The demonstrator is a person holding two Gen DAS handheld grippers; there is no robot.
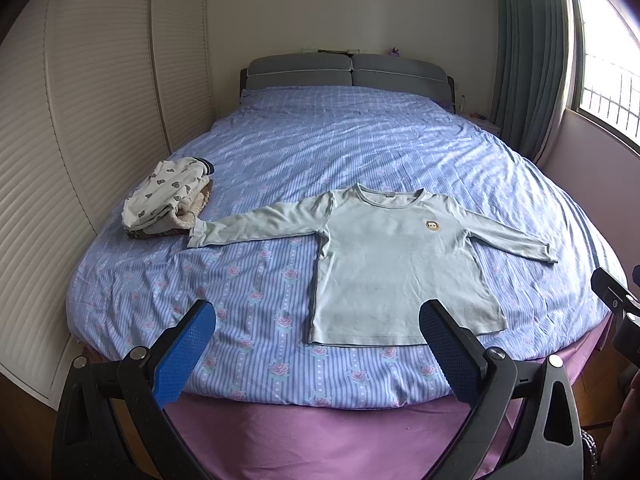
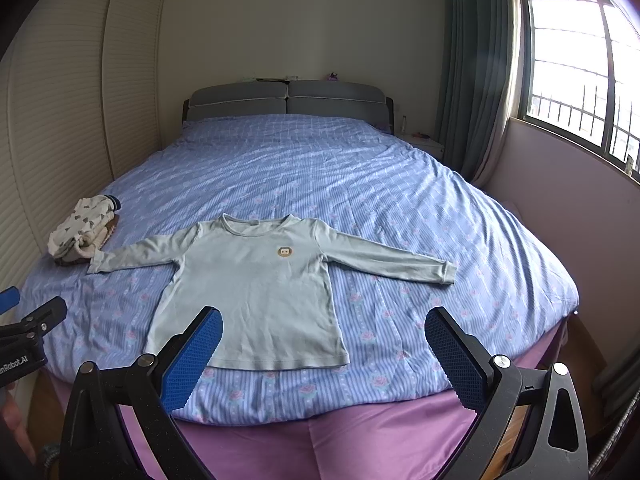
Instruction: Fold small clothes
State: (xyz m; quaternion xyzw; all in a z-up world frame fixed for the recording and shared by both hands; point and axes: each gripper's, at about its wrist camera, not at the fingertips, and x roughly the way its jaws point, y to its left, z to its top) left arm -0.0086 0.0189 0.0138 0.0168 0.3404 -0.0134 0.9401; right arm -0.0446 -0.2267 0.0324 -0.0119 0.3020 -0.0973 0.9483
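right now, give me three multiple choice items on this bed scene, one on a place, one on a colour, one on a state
1. Where does the folded pile lie relative to the shirt?
A. on its chest
B. beyond the tip of its left-hand sleeve as seen
C. at the headboard

2. What colour is the shirt?
A. pale green
B. red
C. black

3. How does the shirt lie?
A. rolled up
B. folded in half
C. flat with both sleeves spread

Answers: 1 B, the pile sits at the cuff near the bed's left edge. 2 A, its fabric is pale green on the blue striped cover. 3 C, both sleeves stretch outward; left claw and right claw are open, holding nothing.
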